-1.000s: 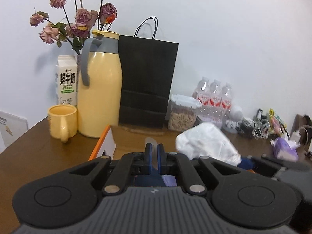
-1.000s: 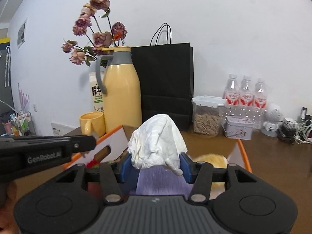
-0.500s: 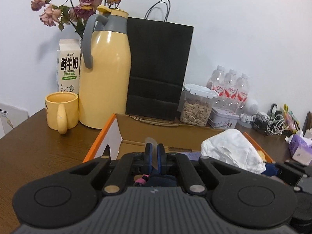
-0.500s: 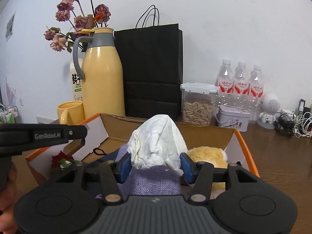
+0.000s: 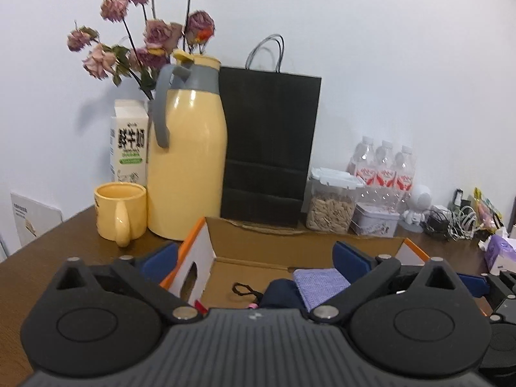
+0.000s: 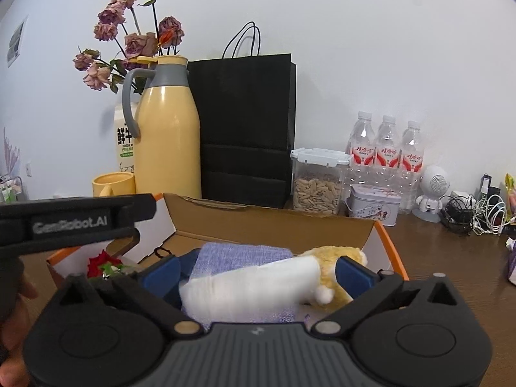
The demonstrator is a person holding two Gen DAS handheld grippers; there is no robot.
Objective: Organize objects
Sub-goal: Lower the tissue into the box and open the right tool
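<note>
I watched both jaws opening over the cardboard box [image 6: 274, 222]: right gripper [image 6: 256, 272] around a white cloth [image 6: 251, 285], left gripper [image 5: 254, 256] holding nothing.

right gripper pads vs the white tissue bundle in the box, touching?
Apart. In the right wrist view the right gripper is opening, and the white tissue bundle lies tipped over on the purple cloth, with dark gaps between it and both blue pads.
</note>
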